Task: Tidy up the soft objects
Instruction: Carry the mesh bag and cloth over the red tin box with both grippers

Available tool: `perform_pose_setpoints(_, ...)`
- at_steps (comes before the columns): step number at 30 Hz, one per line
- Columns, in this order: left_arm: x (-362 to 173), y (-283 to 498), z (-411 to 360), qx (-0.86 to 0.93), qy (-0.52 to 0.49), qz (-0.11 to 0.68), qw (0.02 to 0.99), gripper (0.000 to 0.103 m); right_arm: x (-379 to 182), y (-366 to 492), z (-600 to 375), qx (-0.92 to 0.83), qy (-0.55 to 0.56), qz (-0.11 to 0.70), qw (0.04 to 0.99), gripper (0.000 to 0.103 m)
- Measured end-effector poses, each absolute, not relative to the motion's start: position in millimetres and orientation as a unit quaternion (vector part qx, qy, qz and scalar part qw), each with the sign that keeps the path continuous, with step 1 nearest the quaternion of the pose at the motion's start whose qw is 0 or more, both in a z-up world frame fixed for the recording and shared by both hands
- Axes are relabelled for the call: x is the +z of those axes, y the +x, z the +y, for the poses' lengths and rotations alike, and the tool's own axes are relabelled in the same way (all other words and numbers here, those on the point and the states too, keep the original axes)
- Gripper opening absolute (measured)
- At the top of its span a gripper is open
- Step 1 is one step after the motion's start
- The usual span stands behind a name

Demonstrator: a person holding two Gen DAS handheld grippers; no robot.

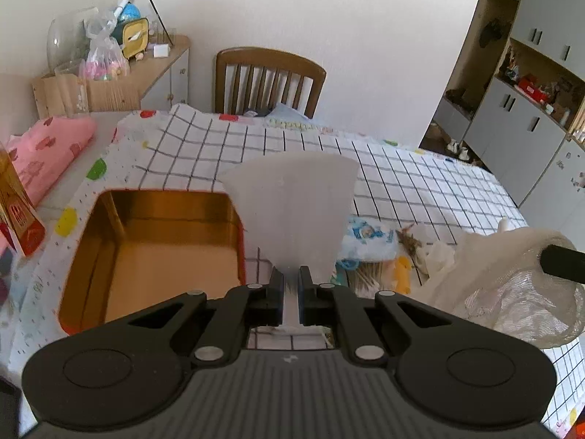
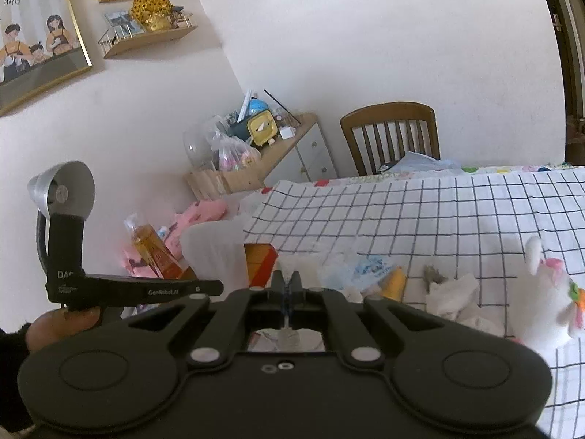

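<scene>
Soft things are lying heaped on the checked cloth (image 1: 420, 179) that is covering the table, while two of them are hanging in the tongs. In the left wrist view the left gripper (image 1: 291, 274) is pinching the narrow end of a pale translucent sheet (image 1: 292, 205), its jaws standing nearly together on it; the sheet is fanning out upward just beside the right edge of an empty red tin with a gold lining (image 1: 153, 252). In the same view a cream mesh fabric (image 1: 512, 285) is draping over the dark tip of the other tool at the right edge. In the right wrist view the right gripper (image 2: 287, 280) is showing its jaws pressed fully together, with a thin whitish strand caught between them; whether this belongs to the mesh fabric cannot be told there. Beyond these, a blue-printed packet (image 1: 369, 236), a yellow item (image 1: 402, 274) and crumpled white cloth (image 2: 453, 292) are lying close together on the cloth, and a white plush toy (image 2: 548, 292) is sitting near the right side. A pink patterned cushion (image 1: 47, 150) is resting well apart at the far left, and a wooden chair (image 1: 268, 80) is standing at the table's far edge
</scene>
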State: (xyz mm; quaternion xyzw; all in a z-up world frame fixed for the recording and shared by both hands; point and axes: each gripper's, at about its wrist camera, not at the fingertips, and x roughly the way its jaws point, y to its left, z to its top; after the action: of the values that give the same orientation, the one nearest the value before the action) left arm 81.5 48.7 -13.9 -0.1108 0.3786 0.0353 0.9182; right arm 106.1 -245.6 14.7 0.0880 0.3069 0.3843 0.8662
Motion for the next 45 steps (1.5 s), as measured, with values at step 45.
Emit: perform_pose_setpoints(45,3,85,189,0.05,-0.089,0.391,0.915,0.007,42,154,-42,0.439,0.049,0.269,0.856,0.001)
